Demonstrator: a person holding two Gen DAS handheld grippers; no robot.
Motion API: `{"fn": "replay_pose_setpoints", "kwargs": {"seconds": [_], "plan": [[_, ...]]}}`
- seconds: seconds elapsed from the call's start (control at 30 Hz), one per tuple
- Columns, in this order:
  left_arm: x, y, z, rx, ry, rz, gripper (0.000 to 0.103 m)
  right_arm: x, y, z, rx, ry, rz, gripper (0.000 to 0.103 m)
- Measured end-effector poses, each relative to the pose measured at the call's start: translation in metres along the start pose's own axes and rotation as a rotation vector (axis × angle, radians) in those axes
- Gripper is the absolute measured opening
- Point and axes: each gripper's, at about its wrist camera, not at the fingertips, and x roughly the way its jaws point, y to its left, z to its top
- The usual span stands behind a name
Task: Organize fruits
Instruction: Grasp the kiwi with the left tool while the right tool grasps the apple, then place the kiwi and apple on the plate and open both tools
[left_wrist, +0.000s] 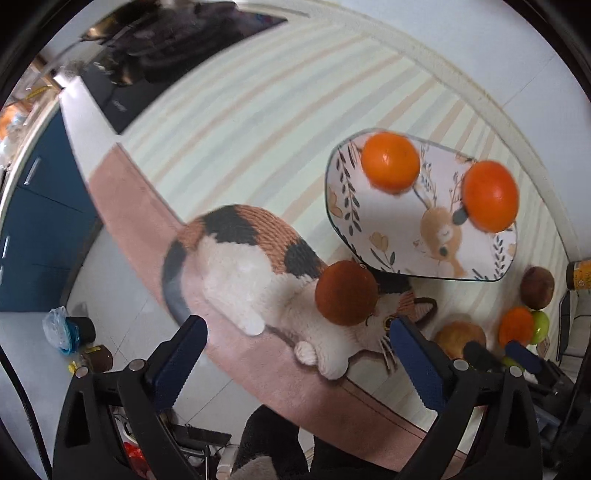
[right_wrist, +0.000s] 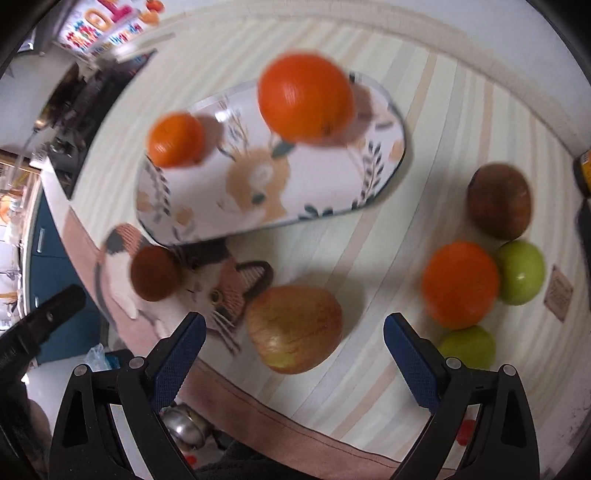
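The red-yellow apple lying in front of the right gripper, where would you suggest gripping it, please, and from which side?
Probably from straight above, across the red-yellow apple at its widest middle. It lies alone on the striped tablecloth with clear space either side, and the open right gripper already points down over it.

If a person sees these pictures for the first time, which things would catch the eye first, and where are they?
First come the two bright oranges on the oval patterned plate at the far side of the striped cloth. Next is the calico cat picture at the cloth's near edge, with a brown fruit on its head. To the right, loose fruit lies off the plate: a reddish apple, another orange and two green apples.
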Motion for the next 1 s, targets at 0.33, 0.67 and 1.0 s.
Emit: {"fn": "replay_pose_setpoints", "kwargs": {"seconds": [0.33, 0.67, 1.0], "plan": [[0.063, -0.034, 0.014, 0.166, 0.121, -0.010, 0.101, 0.036, 0.004, -0.003, -0.023, 0.061, -0.020, 0.098], [0.073, -0.046, 0.005, 0.204, 0.106, -0.016, 0.051, 0.054, 0.009, -0.003, -0.040, 0.105, -0.007, 0.074], [0.056, -0.033, -0.032, 0.127, 0.132, -0.097, 0.050, 0.050, 0.006, -0.013, -0.040, 0.089, 0.020, 0.073]]}}
